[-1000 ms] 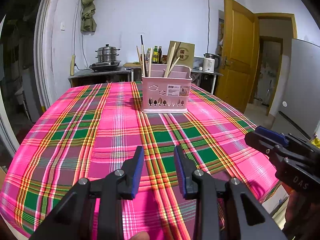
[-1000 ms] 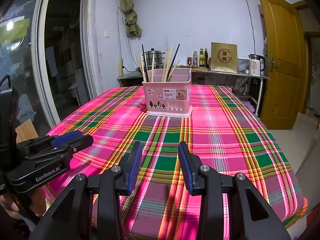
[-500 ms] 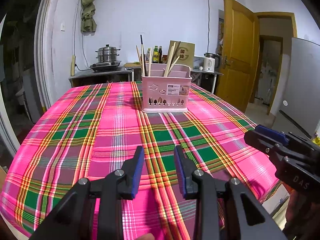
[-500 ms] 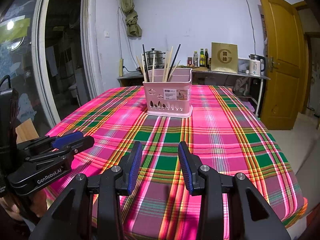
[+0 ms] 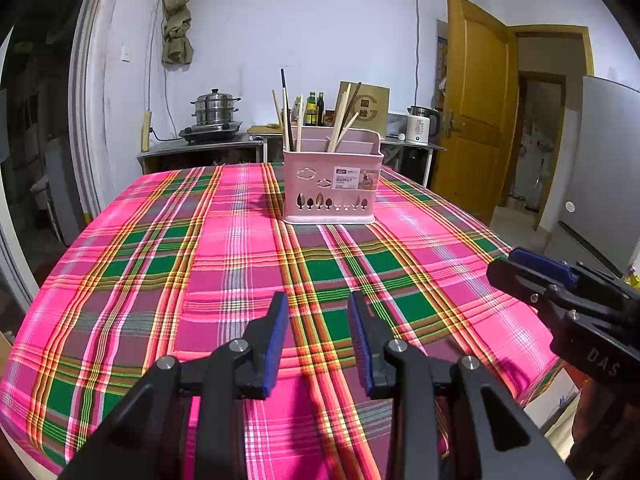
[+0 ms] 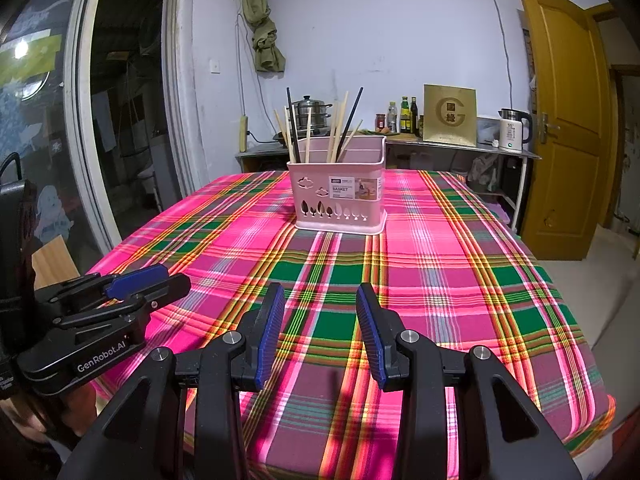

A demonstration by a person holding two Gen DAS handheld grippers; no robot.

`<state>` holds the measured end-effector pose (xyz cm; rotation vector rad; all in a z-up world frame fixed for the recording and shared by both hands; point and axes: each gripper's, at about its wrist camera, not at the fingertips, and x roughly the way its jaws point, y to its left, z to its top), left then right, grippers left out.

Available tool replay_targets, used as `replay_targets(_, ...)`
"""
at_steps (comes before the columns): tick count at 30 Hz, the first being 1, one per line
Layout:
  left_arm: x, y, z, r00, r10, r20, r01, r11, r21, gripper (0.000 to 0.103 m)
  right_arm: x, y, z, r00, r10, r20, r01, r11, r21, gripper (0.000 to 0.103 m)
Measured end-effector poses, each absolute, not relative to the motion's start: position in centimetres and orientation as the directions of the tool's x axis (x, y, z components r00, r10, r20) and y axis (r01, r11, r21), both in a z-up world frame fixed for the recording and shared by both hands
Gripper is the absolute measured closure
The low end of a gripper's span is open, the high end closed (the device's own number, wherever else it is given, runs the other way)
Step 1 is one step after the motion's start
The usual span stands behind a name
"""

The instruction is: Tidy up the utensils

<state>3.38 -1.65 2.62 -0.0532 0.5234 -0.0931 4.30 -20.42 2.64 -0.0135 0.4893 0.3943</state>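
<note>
A bench (image 5: 120, 280) under pink plaid cloth carries one pink basket (image 5: 331, 184) toward its far end, chopsticks (image 6: 340, 124) standing upright in two bunches inside. Nothing has shifted in the last second, and sorting looks finished or paused. Both left tongs (image 5: 318, 338) and right tongs (image 6: 320, 334) hang released and empty, well short of the basket.

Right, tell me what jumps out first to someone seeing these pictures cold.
The loud pink, green and yellow plaid tablecloth fills the middle of both views. On its far half stands a pale pink utensil basket with chopsticks sticking up out of its back part. Close to the cameras, the left gripper and right gripper hang over the near edge, jaws apart and empty.
</note>
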Motion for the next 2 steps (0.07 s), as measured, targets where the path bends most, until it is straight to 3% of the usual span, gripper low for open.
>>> replay_targets(2, 3.37, -1.74, 2.6, 0.862, -0.106, -0.496, 0.077, 0.994, -0.077, 0.071, 4.31, -20.38, 2.64, 0.81, 0.365, -0.46, -0.372, 0.925, 0.079, 0.065)
